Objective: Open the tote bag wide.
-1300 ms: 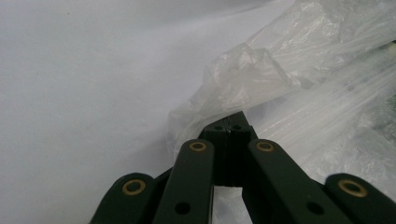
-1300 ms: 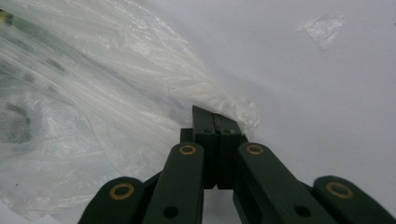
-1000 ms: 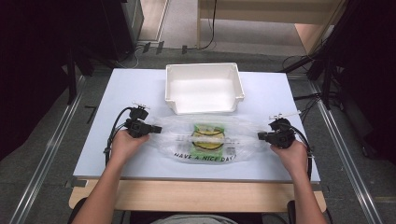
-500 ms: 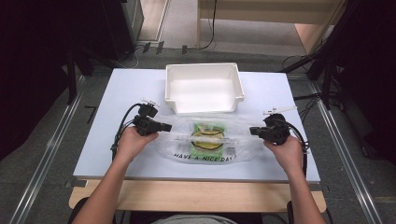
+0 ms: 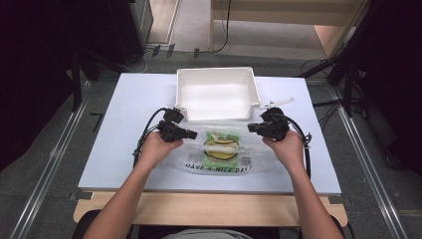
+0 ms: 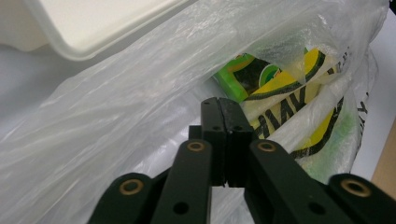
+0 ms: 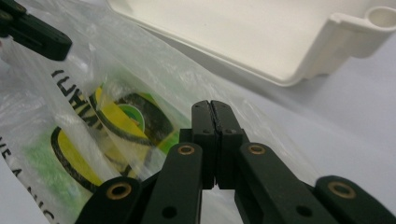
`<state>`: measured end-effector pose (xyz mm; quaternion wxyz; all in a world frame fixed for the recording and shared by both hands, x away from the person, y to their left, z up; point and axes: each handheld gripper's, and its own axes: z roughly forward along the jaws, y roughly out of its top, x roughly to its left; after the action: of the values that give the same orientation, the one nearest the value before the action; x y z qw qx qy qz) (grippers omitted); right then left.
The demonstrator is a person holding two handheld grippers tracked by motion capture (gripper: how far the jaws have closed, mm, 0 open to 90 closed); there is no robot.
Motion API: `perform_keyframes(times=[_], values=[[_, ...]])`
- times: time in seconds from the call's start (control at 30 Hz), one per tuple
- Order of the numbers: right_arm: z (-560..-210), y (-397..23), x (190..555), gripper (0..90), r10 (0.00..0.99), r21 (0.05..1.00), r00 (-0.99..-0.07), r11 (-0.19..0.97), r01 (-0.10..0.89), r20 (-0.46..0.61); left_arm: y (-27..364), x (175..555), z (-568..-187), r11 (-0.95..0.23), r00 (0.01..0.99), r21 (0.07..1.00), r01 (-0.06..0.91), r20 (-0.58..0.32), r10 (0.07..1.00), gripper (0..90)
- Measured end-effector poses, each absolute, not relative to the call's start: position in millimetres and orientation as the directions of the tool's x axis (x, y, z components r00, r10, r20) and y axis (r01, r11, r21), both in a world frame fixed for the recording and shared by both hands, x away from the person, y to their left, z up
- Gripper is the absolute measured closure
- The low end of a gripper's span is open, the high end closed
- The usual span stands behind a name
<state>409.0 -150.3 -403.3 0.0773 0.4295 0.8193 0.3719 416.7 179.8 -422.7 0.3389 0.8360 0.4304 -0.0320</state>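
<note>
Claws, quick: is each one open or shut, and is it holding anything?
Left claw: shut, pinching the clear plastic bag at its left edge.
Right claw: shut, pinching the same bag at its right edge.

Left tool: has moved from the bag's 9 o'clock edge toward 1 o'clock, and now sits just beside the white bin's near left corner.
Right tool: has shifted toward 11 o'clock and lifted, closing in on the bin's near right corner.
Plastic bag: its two sides have been drawn inward and up off the bench; its far edge has crept toward 12 o'clock and now meets the bin's near wall.
Forearms: stretched farther over the bench.
</note>
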Motion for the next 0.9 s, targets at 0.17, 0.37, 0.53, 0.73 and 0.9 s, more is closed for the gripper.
perform_keyframes(times=[0.17,0.37,0.53,0.73,0.9], values=[[-414,-142,421,90.0,0.763,0.654,-0.611,0.356,0.667,0.209,178,421,-431,-0.396,0.613,0.52,0.756,-0.354,0.706,90.0],[-430,-141,426,90.0,0.772,0.625,-0.597,0.359,0.693,0.218,175,421,-434,-0.402,0.621,0.528,0.748,-0.342,0.706,90.0],[-444,-140,428,90.0,0.779,0.6,-0.591,0.374,0.707,0.21,169,420,-439,-0.42,0.634,0.526,0.739,-0.331,0.699,90.0],[-452,-138,437,90.0,0.791,0.589,-0.576,0.37,0.718,0.206,168,416,-445,-0.435,0.64,0.512,0.741,-0.34,0.69,90.0],[-456,-136,445,90.0,0.798,0.579,-0.571,0.378,0.723,0.192,169,411,-447,-0.44,0.64,0.501,0.745,-0.353,0.682,90.0]])
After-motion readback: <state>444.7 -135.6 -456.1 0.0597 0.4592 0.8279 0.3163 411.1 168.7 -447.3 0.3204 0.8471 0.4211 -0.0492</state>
